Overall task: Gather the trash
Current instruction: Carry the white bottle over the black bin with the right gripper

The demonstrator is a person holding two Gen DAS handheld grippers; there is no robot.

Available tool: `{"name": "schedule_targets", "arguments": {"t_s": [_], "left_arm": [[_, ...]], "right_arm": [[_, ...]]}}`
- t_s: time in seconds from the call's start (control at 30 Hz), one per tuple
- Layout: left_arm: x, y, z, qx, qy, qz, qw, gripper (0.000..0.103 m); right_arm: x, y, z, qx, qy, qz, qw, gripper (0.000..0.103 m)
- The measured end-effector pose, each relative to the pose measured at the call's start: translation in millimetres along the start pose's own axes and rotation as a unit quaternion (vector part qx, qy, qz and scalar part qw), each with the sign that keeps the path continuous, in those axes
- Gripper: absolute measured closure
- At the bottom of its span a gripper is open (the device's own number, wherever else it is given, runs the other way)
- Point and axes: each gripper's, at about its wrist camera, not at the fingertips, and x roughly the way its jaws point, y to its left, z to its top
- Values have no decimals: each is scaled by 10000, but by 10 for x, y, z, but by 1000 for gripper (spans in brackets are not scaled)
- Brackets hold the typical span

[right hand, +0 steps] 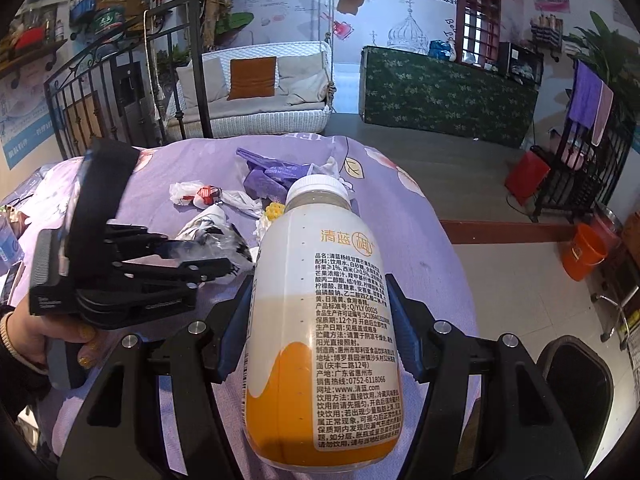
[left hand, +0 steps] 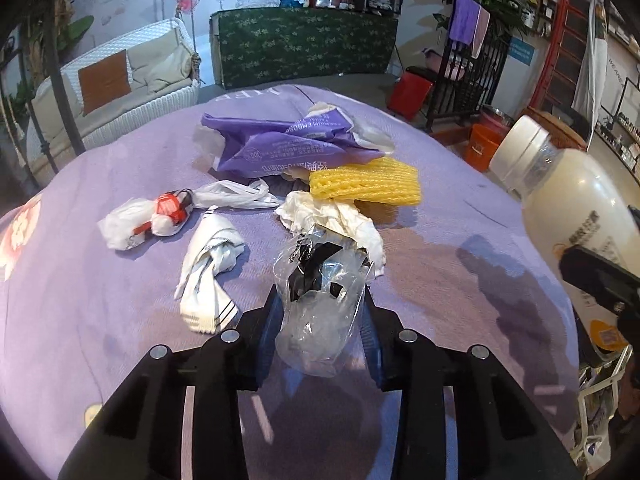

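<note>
While a lilac bedspread (left hand: 100,280) printed with pale flowers covers the bed from edge to edge, the trash lies in a loose heap near its middle. Biggest in the right wrist view is a plastic drink bottle (right hand: 324,320), white-capped, with an orange and white label; the right tool (right hand: 320,316) has its blue-padded fingers pressed against both sides of the bottle's body and holds it above the bed, cap pointing away. In the left wrist view the same bottle rises at the right edge. Next in size, a crumpled purple tissue pack wrapper (left hand: 288,144) lies at the far side of the heap. Just in front of it and to the right sits a yellow foam fruit net (left hand: 366,182), touching a wad of white tissue (left hand: 332,220). Left of the tissue lies a twisted white bag with dark stripes (left hand: 208,268), and beyond that a white bag with red print (left hand: 148,220), beside a thin knotted white bag (left hand: 236,196). Nearest, the left tool (left hand: 320,324) is closed narrowly on a crumpled clear plastic wrapper (left hand: 320,296) with black patches, held just above the bedspread and overlapping the tissue wad in view.
</note>
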Motion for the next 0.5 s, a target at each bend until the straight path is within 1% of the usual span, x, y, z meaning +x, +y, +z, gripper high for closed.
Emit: {"name": "schedule_targets", "arguments": {"t_s": [0.1, 0.23, 0.5], "left_arm": [[-168, -64, -88, -51, -160, 46, 9998, 67], [-363, -175, -182, -56, -353, 12, 9994, 67], [-656, -533, -384, 15, -590, -316, 9978, 67]], "right_arm": [[-59, -2, -74, 50, -39, -76, 10000, 41], [-157, -15, -177, 174, -71, -132, 9997, 41], [-392, -118, -365, 405, -120, -287, 9987, 41]]}}
